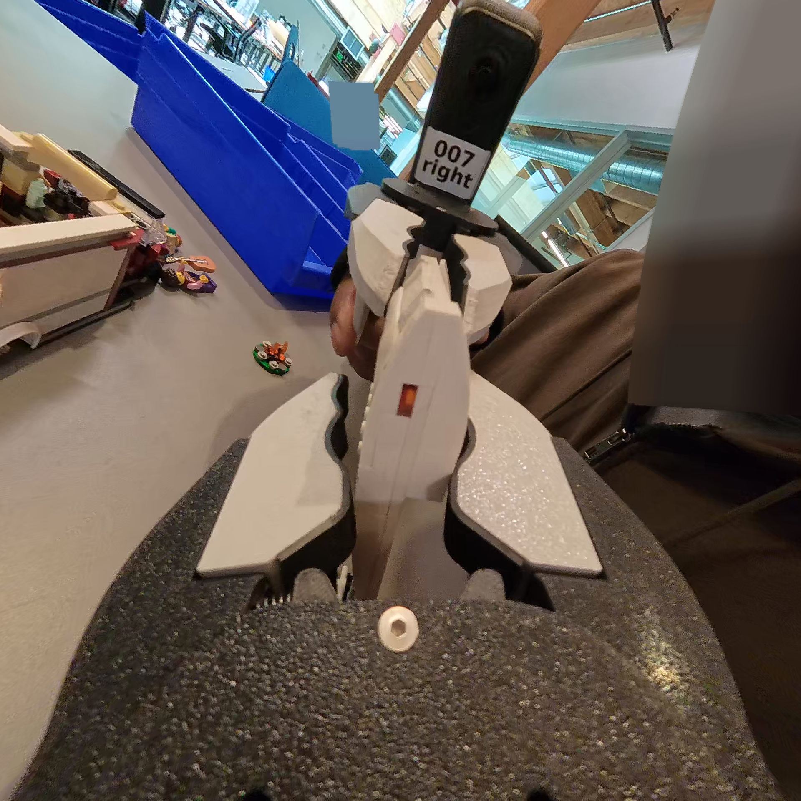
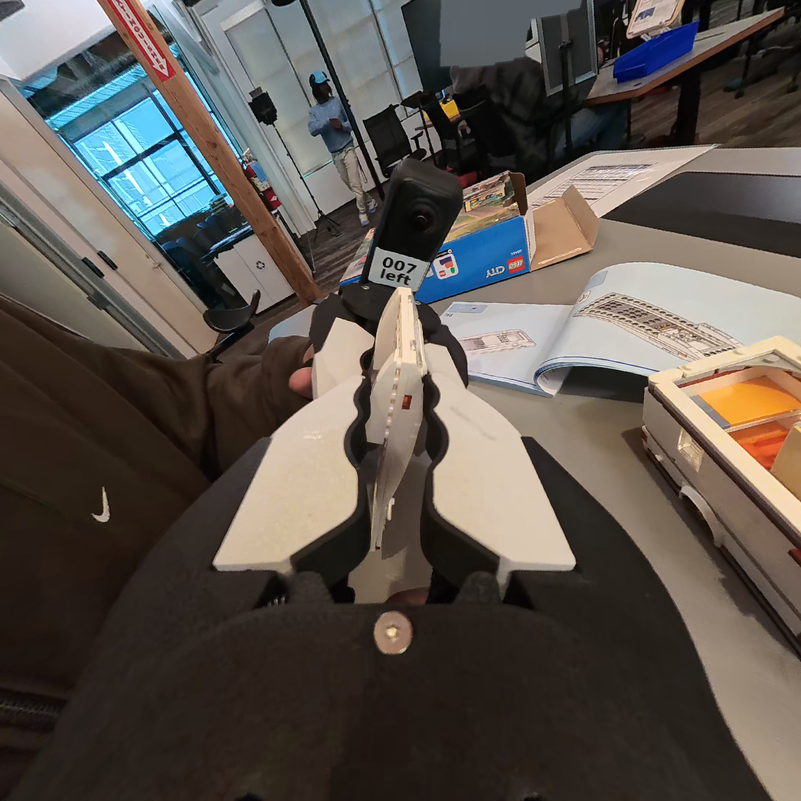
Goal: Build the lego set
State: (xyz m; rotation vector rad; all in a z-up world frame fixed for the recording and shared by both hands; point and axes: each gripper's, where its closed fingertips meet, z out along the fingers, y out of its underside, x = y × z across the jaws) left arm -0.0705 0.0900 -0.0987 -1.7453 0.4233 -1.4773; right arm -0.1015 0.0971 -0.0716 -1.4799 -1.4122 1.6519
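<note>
Here, at the far left, a white brick-built vehicle [image 1: 65, 260] and a small green campfire piece [image 1: 272, 356] sit on the grey table [image 1: 130, 433]. The left gripper [image 1: 407, 385] stands open around a white brick-built panel [image 1: 420, 433], with a gap visible at its left finger [image 1: 281, 468]. The right gripper [image 2: 396, 383] clamps the panel's other end, both pads pressing, and seemingly carries it alone.

Blue bins [image 1: 225, 143], open instruction booklet [image 2: 607, 333], perhaps a toy campfire [image 1: 272, 356].
</note>
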